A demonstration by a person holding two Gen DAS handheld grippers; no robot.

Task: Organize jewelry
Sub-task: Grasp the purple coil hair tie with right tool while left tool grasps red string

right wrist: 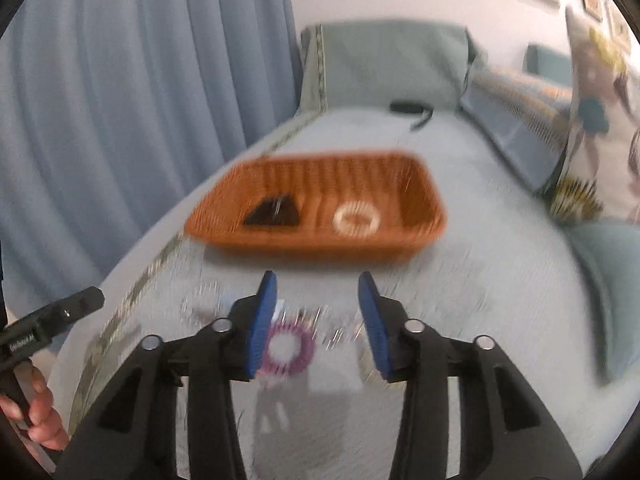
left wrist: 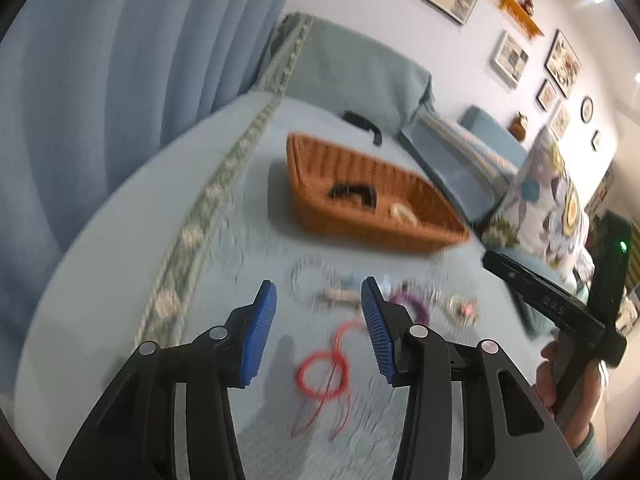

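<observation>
An orange wicker basket (left wrist: 320, 216) sits on a pale blue bedspread; it also shows in the right wrist view (right wrist: 304, 246). It holds a black item (right wrist: 274, 213) and a white ring (right wrist: 356, 219). Loose jewelry lies in front of it: a red cord bracelet (left wrist: 322, 374), a purple ring (left wrist: 412, 302), a silver chain (left wrist: 306, 280) and a small round piece (left wrist: 462, 308). My left gripper (left wrist: 320, 312) is open and empty above the red cord. My right gripper (right wrist: 318, 312) is open and empty above the purple ring (right wrist: 286, 350). Both views are blurred.
A black object (left wrist: 362, 122) lies by the teal pillow (left wrist: 360, 68) at the head of the bed. Patterned cushions (left wrist: 548, 200) stand at the right. A blue curtain (left wrist: 120, 60) hangs on the left. The right gripper's body (left wrist: 560, 308) shows at the right edge.
</observation>
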